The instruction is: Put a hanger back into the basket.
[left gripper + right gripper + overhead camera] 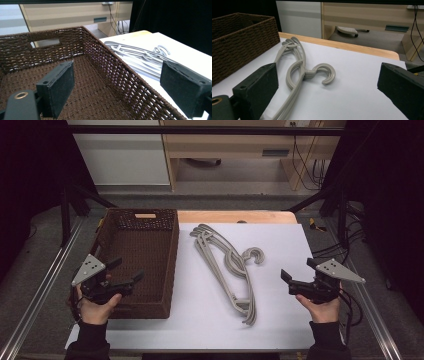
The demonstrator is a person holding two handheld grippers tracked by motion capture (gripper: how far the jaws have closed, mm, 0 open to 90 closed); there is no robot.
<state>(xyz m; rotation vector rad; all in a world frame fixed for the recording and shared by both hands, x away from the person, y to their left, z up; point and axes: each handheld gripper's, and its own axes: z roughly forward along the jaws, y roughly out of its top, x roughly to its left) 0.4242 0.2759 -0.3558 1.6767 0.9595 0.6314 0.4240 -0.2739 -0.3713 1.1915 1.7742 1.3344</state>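
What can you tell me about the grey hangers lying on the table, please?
The grey hangers look like smooth plastic, several stacked flat on the white table surface, their curved hooks bunched together and pointing toward the right gripper's side. The pile lies just right of the brown woven basket, apart from it. Neither gripper touches it.

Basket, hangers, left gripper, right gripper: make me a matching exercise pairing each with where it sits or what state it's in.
Things:
1. basket
2. hangers
3. left gripper
4. right gripper

Places or states:
A. stacked flat on the white sheet, mid-table
B. jaws open, at the table's right edge
C. brown, woven, nothing inside it
D. jaws open, over the basket's near left corner

Pairs: 1-C, 2-A, 3-D, 4-B
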